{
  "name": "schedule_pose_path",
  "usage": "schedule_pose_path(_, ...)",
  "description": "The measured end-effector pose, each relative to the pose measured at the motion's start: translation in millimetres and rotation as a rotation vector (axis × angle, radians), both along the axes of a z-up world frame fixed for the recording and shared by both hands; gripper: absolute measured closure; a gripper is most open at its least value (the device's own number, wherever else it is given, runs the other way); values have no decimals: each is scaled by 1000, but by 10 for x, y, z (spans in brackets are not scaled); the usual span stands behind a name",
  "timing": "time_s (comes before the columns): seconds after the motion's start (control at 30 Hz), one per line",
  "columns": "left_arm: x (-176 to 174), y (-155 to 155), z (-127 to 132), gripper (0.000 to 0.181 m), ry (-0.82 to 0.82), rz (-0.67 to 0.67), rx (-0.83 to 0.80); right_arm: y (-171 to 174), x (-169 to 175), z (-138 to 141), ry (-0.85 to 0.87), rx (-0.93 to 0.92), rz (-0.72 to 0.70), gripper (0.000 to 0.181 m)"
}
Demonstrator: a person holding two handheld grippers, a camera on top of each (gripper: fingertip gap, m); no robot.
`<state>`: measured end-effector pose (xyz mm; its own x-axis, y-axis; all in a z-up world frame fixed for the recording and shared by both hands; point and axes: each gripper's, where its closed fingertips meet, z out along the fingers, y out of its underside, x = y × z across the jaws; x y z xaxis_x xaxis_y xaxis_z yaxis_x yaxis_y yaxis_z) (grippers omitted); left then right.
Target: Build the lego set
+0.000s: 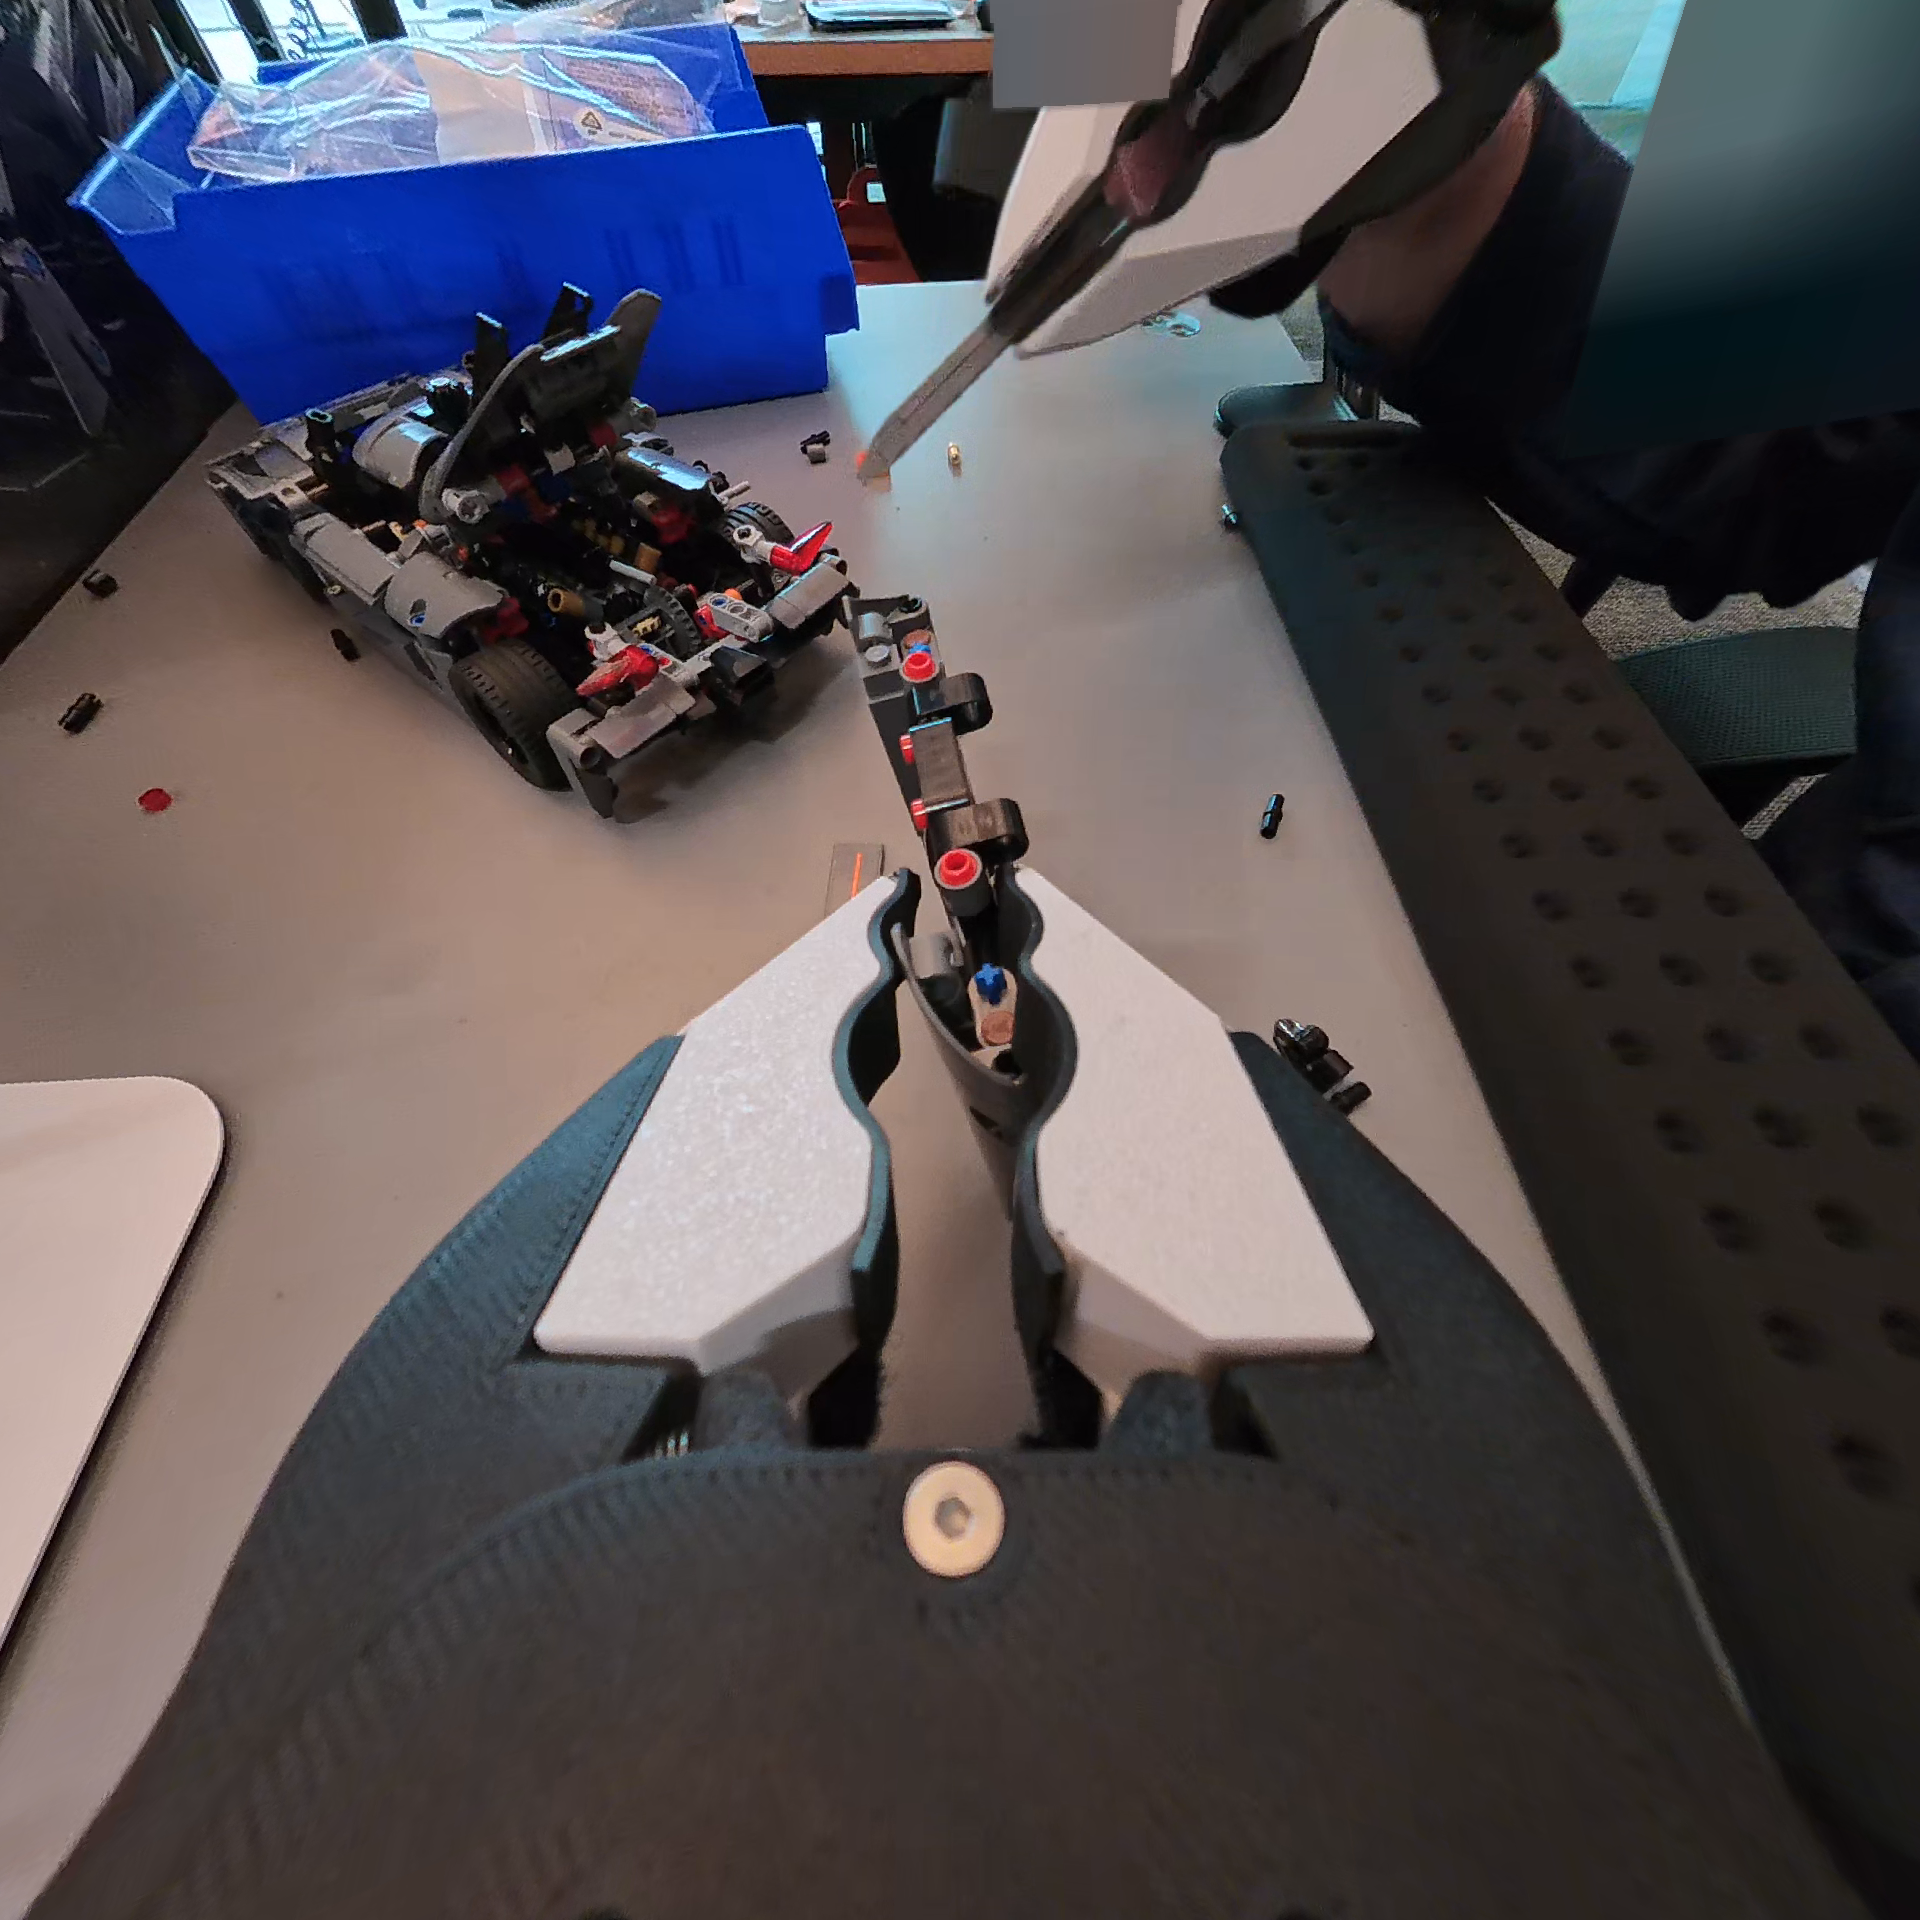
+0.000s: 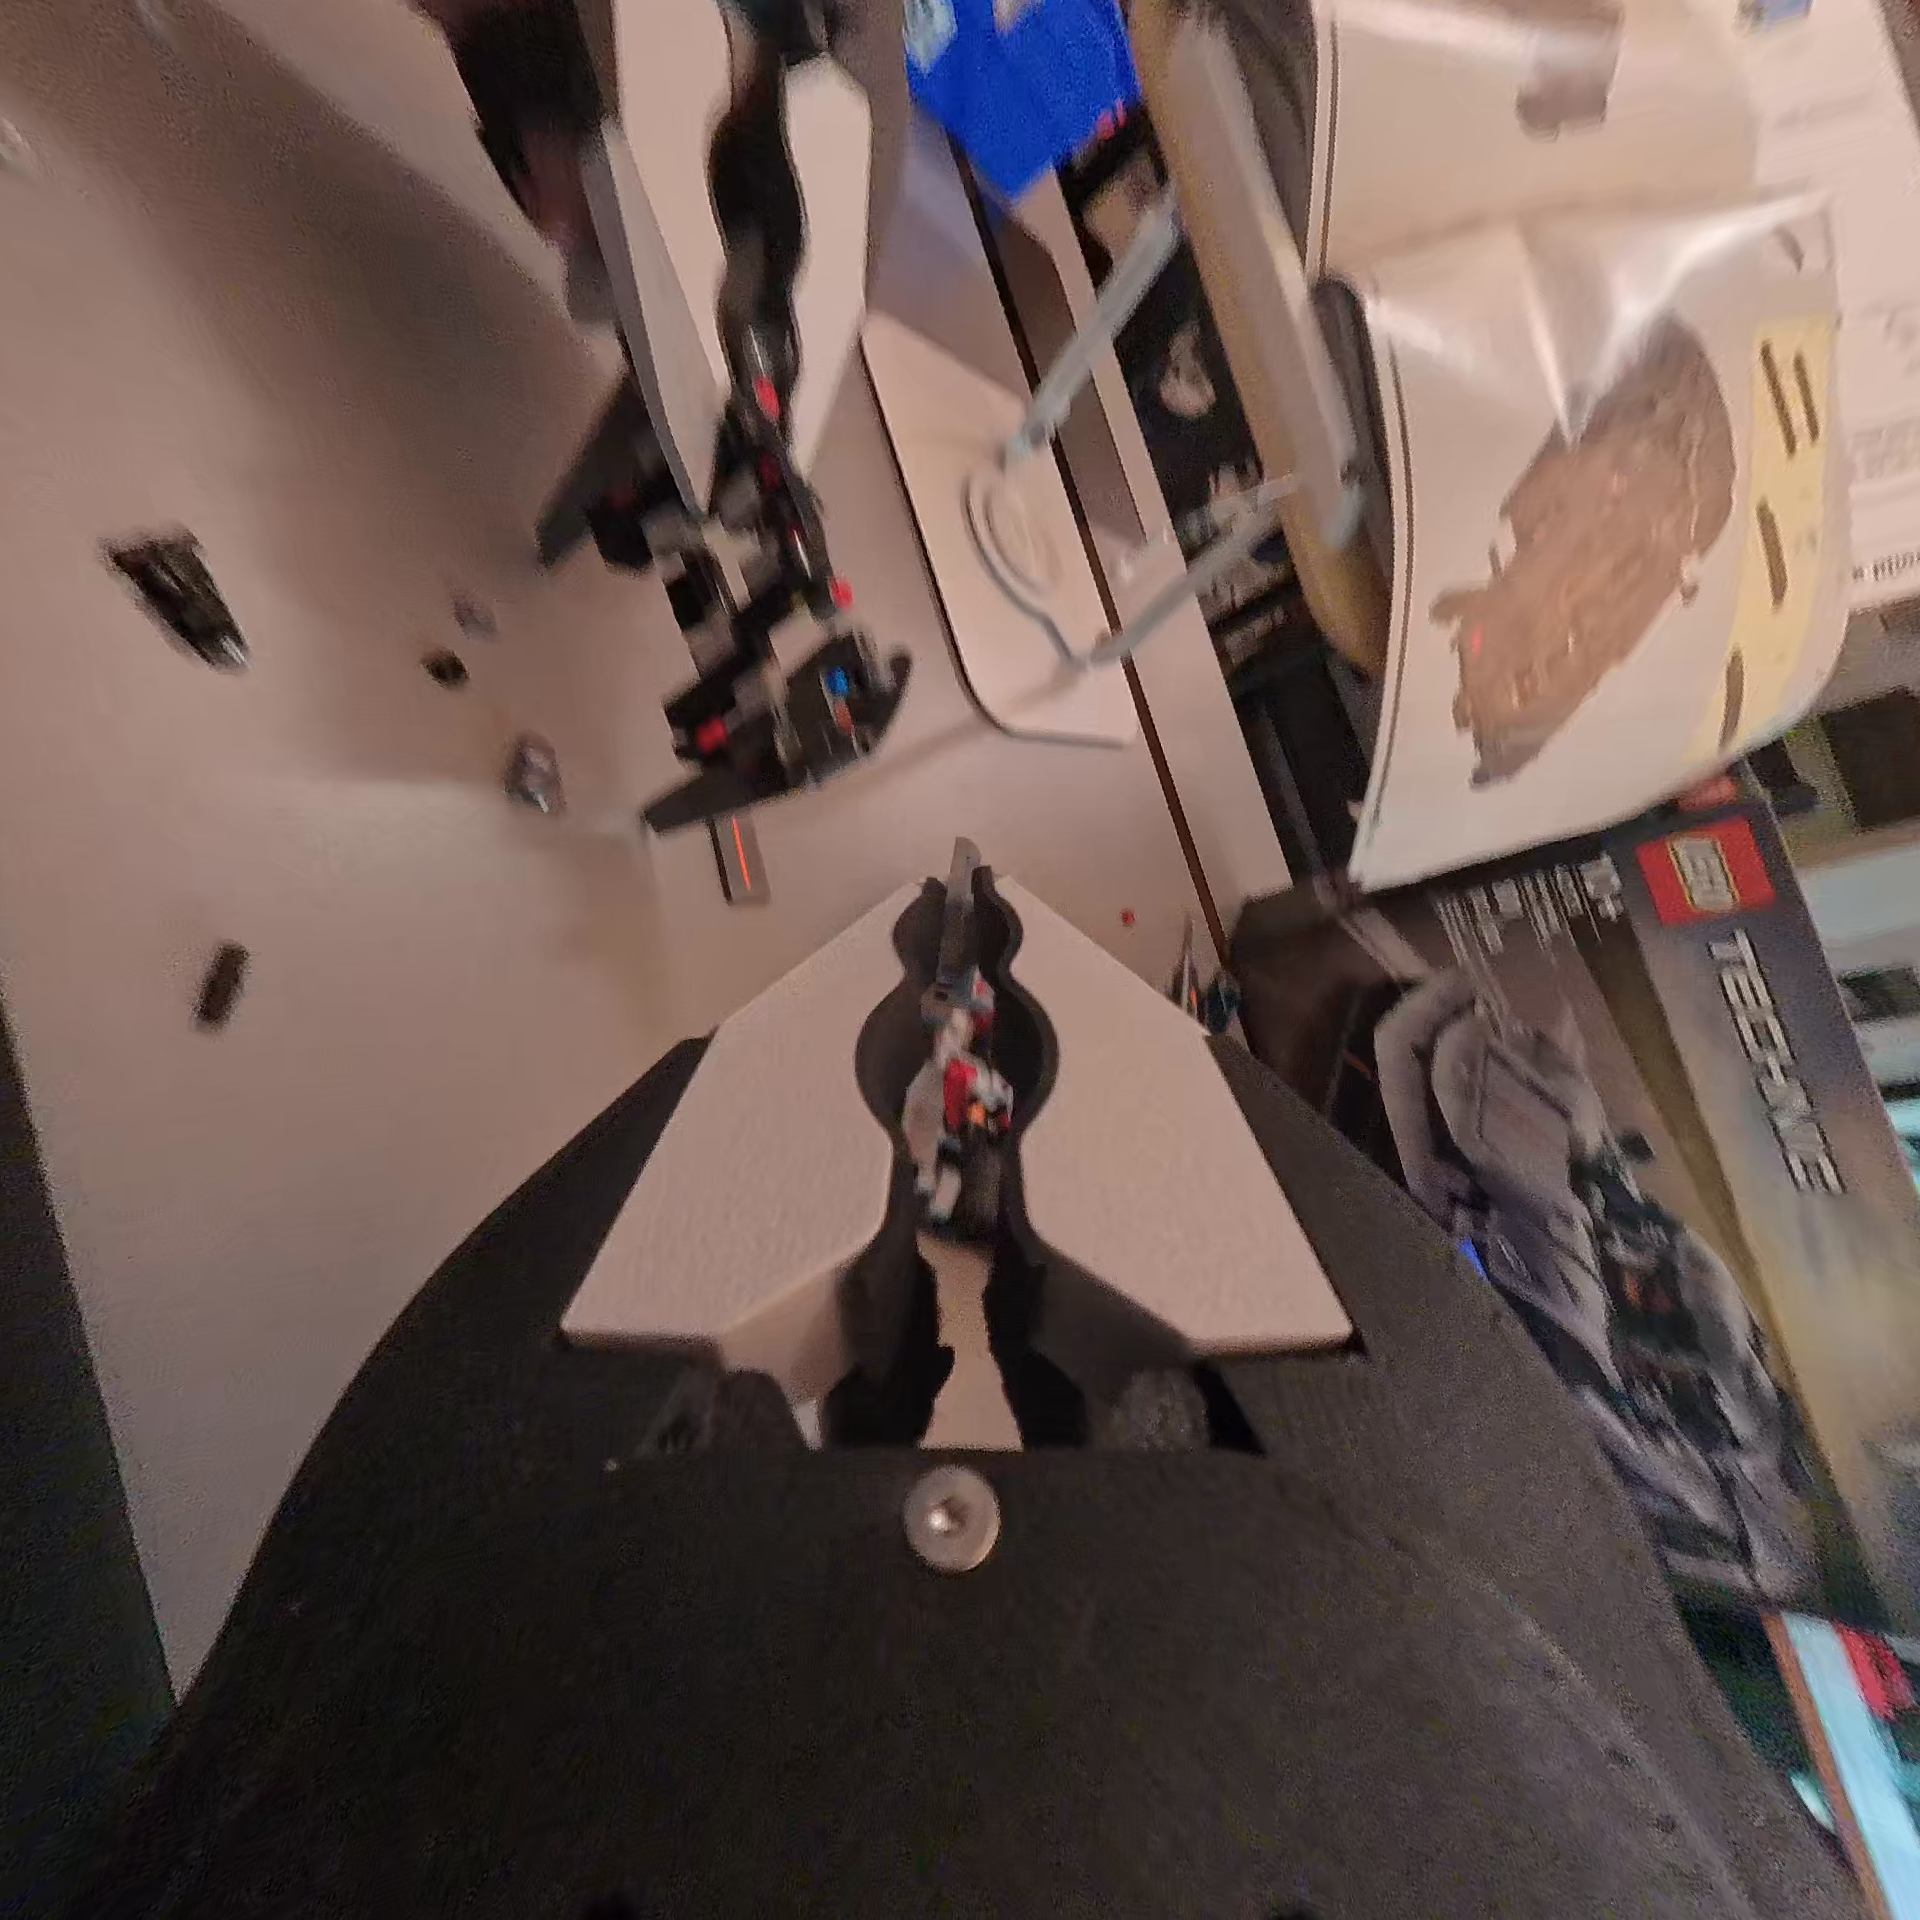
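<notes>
While the left claw (image 1: 961, 904) is closed around the near end of a long dark sub-assembly (image 1: 940, 748) studded with red and blue pins, that piece juts forward and up from between its fingers, clear of the bench (image 1: 1091, 623). Just ahead and to the left of it sits the partly built car (image 1: 540, 561), its chassis, wheels and rear wing in place but its middle open, with gears and connectors showing. Farther ahead and to the right, the right claw (image 1: 883, 457) hangs above the bench; seen from its own camera (image 2: 961, 894) it is pinched down on a small grey, red and white cluster of parts (image 2: 956, 1070) with a thin grey sliver poking past the tips.

Loose black pins (image 1: 1320, 1060) lie just right of the left claw, and one red stud (image 1: 154, 799) lies well off to its left. Beyond the car stands a blue bin (image 1: 468, 249) holding clear plastic bags. In the blurred right wrist view, the set's box (image 2: 1662, 1143) and an open instruction booklet (image 2: 1610, 468) lie to the right.

By my reading, the build is well advanced yet unfinished: the held panel and the small cluster are not yet joined to the car, and the scattered pins suggest more steps remain.
</notes>
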<state>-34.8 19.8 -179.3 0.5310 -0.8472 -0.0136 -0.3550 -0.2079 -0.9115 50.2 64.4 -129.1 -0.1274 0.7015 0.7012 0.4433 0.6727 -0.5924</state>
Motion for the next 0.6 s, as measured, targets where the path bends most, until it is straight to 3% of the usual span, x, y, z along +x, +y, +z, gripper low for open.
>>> schedule_pose_path(0.23,20,-8,1,168,9,-8,5,-380,-480,133,6,-93,250,177)
schedule_pose_path(0.43,28,-13,0,168,15,-8,10,-510,-723,37,-70,-143,399,178)
schedule_pose_path(0.6,34,-18,0,168,17,-13,11,-476,-734,-93,-108,-183,403,178)
